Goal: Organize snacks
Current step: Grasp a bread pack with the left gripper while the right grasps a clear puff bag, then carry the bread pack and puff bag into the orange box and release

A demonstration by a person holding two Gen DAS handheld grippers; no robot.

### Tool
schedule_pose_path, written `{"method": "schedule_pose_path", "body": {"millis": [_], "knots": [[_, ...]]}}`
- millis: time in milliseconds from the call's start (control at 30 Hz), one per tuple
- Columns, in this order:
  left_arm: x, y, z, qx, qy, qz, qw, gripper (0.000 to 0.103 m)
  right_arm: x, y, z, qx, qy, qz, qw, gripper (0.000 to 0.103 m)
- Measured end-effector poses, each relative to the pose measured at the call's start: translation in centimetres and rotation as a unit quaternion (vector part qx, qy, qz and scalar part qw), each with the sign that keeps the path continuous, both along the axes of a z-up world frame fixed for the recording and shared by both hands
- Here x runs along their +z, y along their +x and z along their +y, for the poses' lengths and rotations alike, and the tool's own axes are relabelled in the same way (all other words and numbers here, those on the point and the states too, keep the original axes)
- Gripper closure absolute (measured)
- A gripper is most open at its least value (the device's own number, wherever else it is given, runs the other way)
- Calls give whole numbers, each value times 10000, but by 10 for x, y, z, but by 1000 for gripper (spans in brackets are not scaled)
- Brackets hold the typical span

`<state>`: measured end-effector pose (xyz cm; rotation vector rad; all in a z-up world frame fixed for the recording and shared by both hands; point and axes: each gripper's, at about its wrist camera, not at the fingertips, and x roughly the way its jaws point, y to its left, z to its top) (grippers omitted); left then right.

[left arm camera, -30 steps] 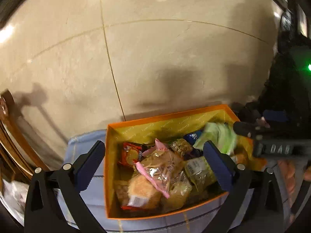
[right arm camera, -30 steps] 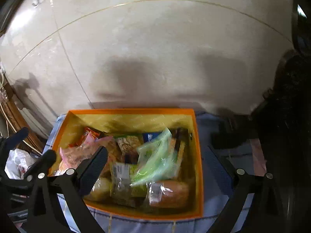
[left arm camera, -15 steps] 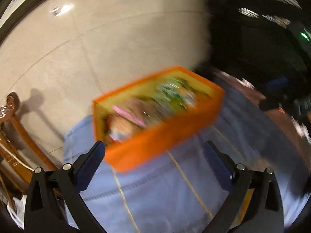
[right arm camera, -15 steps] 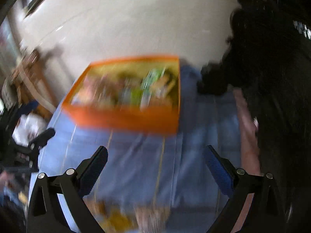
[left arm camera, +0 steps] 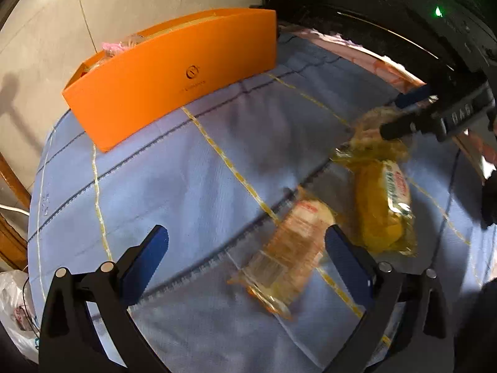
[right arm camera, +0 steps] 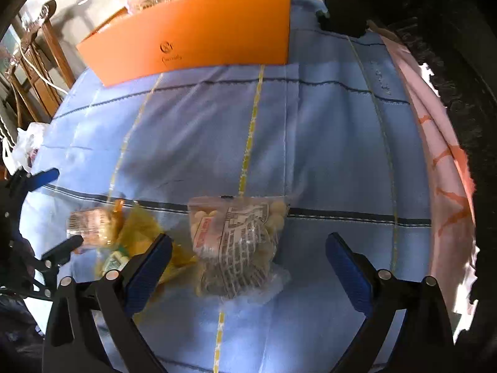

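- While both tools hang over the blue cloth point(right arm camera: 326, 130), three snack packs lie on it, well apart from the orange box point(right arm camera: 198, 31) at the far side.
- The left gripper point(left arm camera: 245, 258) has its fingers spread wide, with nothing between them. A clear pack of light cookies point(left arm camera: 289, 248) lies just past them, near the right finger.
- A yellow snack pack point(left arm camera: 383, 208) lies to the right of that pack, close beside it.
- The right gripper point(right arm camera: 248, 264) is spread wide too. A clear bag of small round bits point(right arm camera: 239, 242) lies on the cloth between its fingers, but I cannot tell if they touch it.
- The box holds more snacks; a pink wrapper point(left arm camera: 113, 46) peeks over its rim.
- Nothing lies on the cloth between the packs and the box.
- A wooden chair point(right arm camera: 40, 59) stands at the far left, and a white plastic bag point(right arm camera: 26, 146) lies below it.
- A pink cloth point(right arm camera: 441, 155) runs along the right edge.
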<state>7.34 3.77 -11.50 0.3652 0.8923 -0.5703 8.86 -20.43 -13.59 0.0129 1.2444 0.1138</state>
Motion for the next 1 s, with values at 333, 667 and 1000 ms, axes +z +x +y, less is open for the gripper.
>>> {"method": "schedule_pose_path", "body": {"millis": [333, 667, 1000], "knots": [[-38, -5, -17, -715, 16, 328, 9969, 4, -30, 4, -10, -201, 9, 125, 9997, 4], [-25, 32, -5, 111, -597, 787, 9950, 69, -16, -8, 4, -876, 40, -28, 9961, 64], [32, 16, -6, 24, -632, 338, 9974, 69, 43, -6, 15, -571, -68, -641, 9963, 64]]}}
